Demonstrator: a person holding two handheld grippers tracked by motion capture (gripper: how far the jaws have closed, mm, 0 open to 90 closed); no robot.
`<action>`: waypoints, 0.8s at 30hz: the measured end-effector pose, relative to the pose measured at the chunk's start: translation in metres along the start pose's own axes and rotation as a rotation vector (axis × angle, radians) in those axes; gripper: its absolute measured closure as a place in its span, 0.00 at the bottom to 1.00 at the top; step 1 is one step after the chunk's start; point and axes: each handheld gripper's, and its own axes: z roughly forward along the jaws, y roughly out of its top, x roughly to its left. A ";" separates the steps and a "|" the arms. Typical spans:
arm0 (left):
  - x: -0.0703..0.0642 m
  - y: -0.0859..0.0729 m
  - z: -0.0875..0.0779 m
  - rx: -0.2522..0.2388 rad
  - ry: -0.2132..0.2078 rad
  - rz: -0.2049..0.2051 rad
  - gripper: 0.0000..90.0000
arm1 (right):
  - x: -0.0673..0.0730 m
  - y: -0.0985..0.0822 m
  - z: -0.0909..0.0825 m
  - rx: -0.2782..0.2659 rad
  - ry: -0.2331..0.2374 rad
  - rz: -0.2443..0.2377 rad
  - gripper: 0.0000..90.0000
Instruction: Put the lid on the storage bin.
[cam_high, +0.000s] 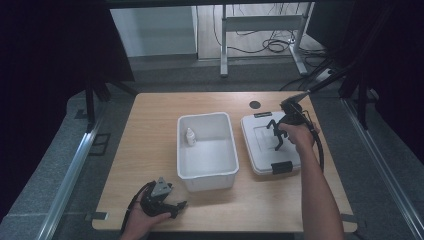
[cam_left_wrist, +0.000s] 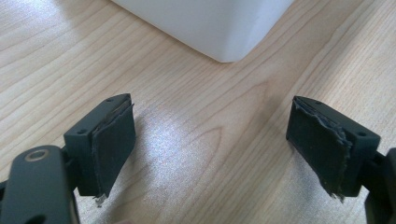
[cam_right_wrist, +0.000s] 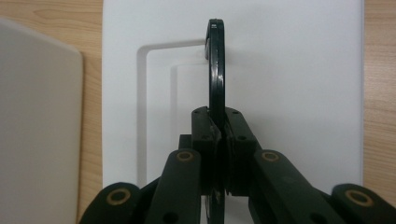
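Both jaws of my right gripper (cam_right_wrist: 219, 135) clamp the lid's handle (cam_right_wrist: 215, 70) edge-on above the lid (cam_high: 260, 150); the bin (cam_high: 207, 172) lies leftward; my left gripper (cam_left_wrist: 210, 144) rests open

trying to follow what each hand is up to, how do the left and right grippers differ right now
The left gripper rests low near the table's front edge, its fingers wide apart with nothing between them. The right gripper is over the white lid, its fingers shut on the lid's black handle. Both are black, two-fingered and hand-held.
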 end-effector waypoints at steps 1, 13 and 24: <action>0.000 0.000 0.000 0.001 -0.001 0.000 0.17 | 0.002 0.000 -0.004 -0.006 0.002 0.008 0.95; 0.000 0.001 0.000 0.001 0.005 0.000 0.17 | 0.018 -0.010 -0.043 -0.046 0.015 -0.027 0.95; 0.000 0.001 0.000 0.005 0.005 0.000 0.17 | 0.027 -0.019 -0.073 -0.055 0.044 -0.034 0.95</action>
